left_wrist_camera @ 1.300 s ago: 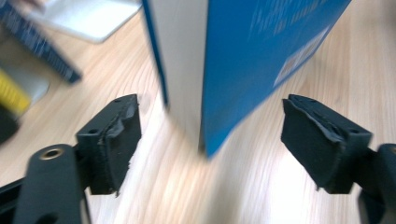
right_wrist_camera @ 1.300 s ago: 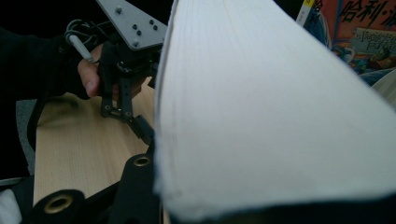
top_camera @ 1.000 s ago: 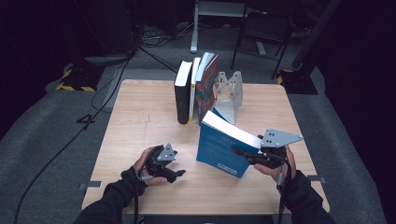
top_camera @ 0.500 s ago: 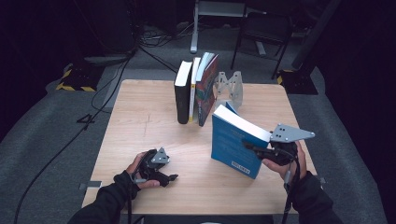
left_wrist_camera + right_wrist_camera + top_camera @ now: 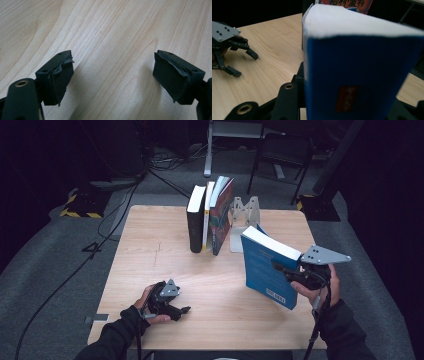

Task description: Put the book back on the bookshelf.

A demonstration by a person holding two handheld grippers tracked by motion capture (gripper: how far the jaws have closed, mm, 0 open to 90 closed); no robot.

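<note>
Right gripper clamped on blue paperback, book tilted upright above right side of wooden table. Left gripper spread, jaws just been opening, nothing between, low over table. Three books stand against metal bookend.

light: table brightly lit, surroundings dark | shadows: soft, short | blur: blue book out of focus

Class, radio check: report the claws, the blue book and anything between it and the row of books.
Right claw shut on blue book, held up off the table. Left claw open, its jaws just been opening, nothing between them. Path to standing books clear.
</note>
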